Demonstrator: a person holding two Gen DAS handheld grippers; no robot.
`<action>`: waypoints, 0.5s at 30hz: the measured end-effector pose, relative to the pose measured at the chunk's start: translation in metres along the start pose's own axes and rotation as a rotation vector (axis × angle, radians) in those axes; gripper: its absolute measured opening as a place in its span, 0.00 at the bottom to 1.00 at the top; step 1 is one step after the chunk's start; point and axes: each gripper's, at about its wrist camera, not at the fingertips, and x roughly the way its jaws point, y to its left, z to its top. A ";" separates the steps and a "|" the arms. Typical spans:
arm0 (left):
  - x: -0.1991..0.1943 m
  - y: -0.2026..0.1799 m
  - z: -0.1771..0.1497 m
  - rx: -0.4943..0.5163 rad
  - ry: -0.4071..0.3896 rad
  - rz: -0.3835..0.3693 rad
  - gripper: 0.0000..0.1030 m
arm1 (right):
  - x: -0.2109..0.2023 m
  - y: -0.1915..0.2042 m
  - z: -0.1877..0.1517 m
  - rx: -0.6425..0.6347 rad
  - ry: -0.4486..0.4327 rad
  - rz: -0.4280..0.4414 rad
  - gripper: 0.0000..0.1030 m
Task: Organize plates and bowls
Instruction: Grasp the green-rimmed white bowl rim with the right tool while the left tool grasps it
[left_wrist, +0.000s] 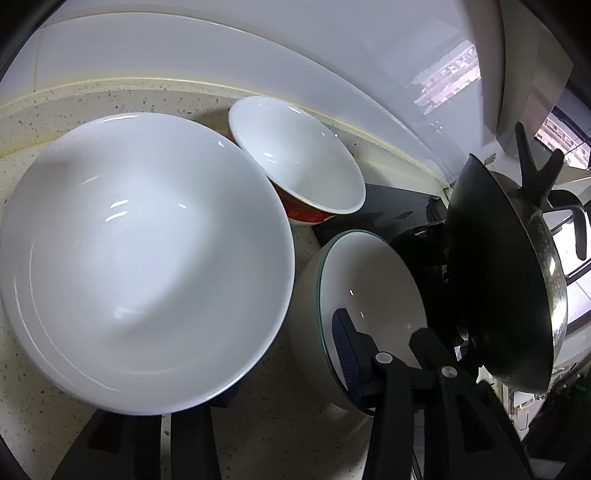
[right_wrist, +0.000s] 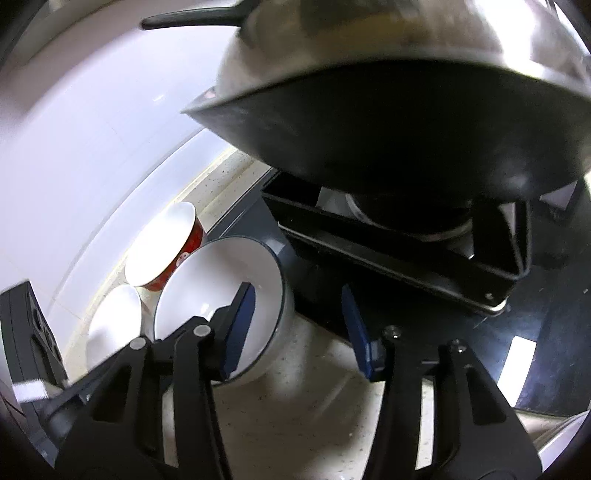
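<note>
Bowls remain unstacked: our left fingers grasp the white bowl, right fingers straddle the rimmed bowl wall unclenched; red bowl waits far.

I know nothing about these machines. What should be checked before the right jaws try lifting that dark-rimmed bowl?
1. Right gripper astride the wall of the dark-rimmed bowl: ok, one pad is inside and one outside.
2. Jaws pressing on that wall: not ok, a gap shows beside the outer pad.
3. Left gripper holding the big white bowl: cannot tell, the bowl hides its jaws.
4. Room to lift: probably not ok, the wok overhangs close by.
5. Red bowl clear of the dark-rimmed bowl: cannot tell, they sit very close.
</note>
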 end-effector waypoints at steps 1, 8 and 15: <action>0.001 0.000 0.001 -0.005 -0.001 0.002 0.44 | -0.003 0.002 -0.001 -0.012 -0.013 0.003 0.50; 0.001 0.001 0.001 0.012 -0.017 0.012 0.45 | -0.007 0.012 -0.003 -0.109 -0.006 0.002 0.47; 0.000 0.003 0.006 0.054 0.001 -0.011 0.41 | 0.004 0.009 -0.011 -0.053 0.115 0.104 0.33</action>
